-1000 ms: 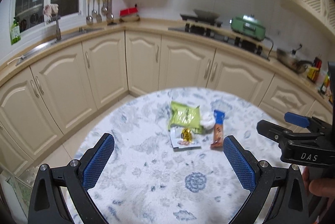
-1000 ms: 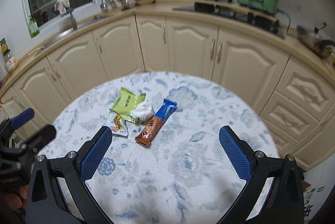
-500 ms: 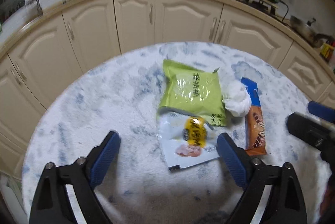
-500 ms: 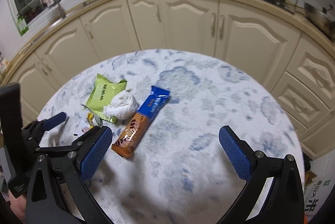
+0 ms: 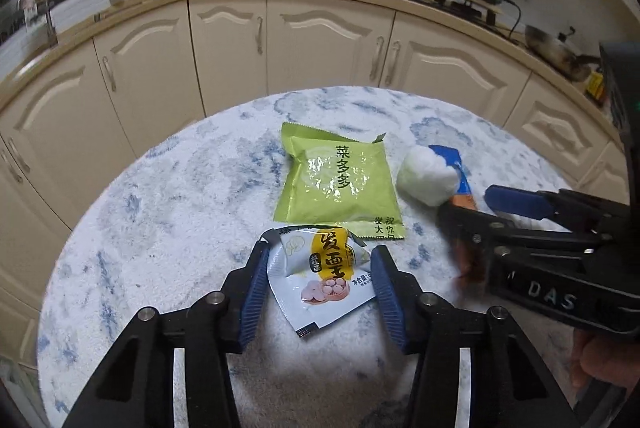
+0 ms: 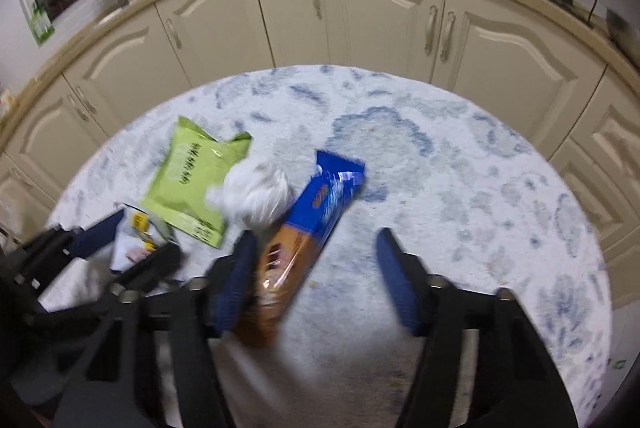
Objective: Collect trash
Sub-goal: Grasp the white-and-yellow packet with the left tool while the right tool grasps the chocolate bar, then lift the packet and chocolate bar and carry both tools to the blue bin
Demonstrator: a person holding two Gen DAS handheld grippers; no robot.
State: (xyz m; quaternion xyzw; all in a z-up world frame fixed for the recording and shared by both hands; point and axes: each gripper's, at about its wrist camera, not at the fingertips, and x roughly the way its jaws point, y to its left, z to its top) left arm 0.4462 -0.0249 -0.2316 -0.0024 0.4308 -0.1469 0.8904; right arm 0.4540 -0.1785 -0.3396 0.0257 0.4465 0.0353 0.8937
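- Four bits of trash lie bunched at the middle of the round table (image 5: 168, 228), probably so both tools can reach them at once.
- The white packet (image 5: 320, 280) sits at lower centre of the left view, between the fingers of the left gripper (image 5: 320, 268). One pad (image 5: 256, 288) touches its left edge and the other stands just beside its right corner. The jaws are narrowed round it but not yet pressing, so I judge it unclamped, a grasp about to be made.
- The packet lies flat with its near corner lifted a little. That gives the pads an edge to bite.
- The green bag (image 5: 340, 184) lies just above it in that view, with its lower edge touching or slightly overlapping the packet. Pulling the packet could drag the bag along.
- The tissue wad (image 6: 256, 196), at centre left of the right view, rests against the bag and over the blue end of the bar (image 6: 304, 228).
- The right gripper (image 6: 316, 268) is spread wide at the bottom of its view. Its left pad (image 6: 236, 280) lies against the bar's brown end and its right pad is well apart from it. It holds nothing.
- The bar runs diagonally between the fingers. Closing should catch it across its narrow width.
- No bin shows in either view.
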